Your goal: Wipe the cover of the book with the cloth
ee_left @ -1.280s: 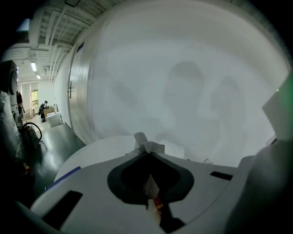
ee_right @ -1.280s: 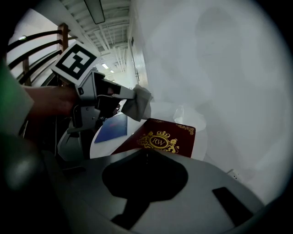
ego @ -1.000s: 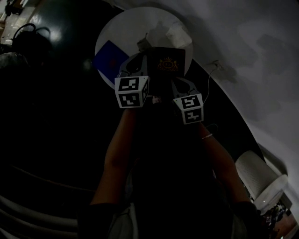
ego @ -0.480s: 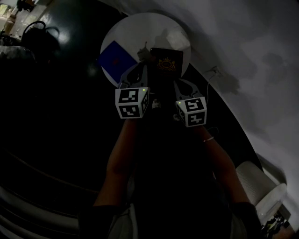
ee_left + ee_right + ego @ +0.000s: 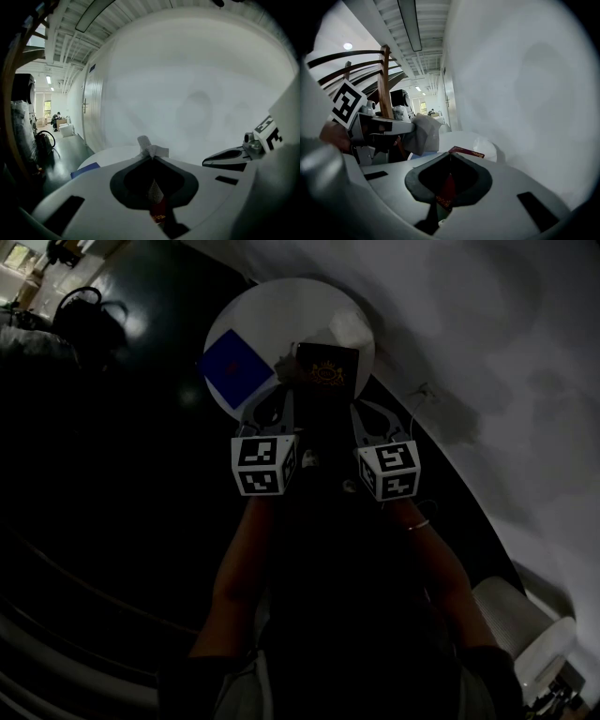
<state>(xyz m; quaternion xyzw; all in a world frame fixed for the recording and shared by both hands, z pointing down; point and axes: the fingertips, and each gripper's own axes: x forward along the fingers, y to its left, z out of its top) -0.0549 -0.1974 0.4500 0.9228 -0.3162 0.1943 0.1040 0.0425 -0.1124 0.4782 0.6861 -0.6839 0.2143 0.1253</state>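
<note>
The round white tabletop (image 5: 281,315) lies at 12 o'clock. Over its 6 o'clock rim, the right gripper (image 5: 361,413) has its jaws clamped on the dark red book (image 5: 325,379), whose long axis runs 12 to 6. Just beside the book at 9 o'clock, the left gripper (image 5: 278,407) pinches the grey cloth (image 5: 419,133), ready to sweep toward 3.

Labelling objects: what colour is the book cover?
Book: dark red cover with gold print; shows best in the right gripper view.
</note>
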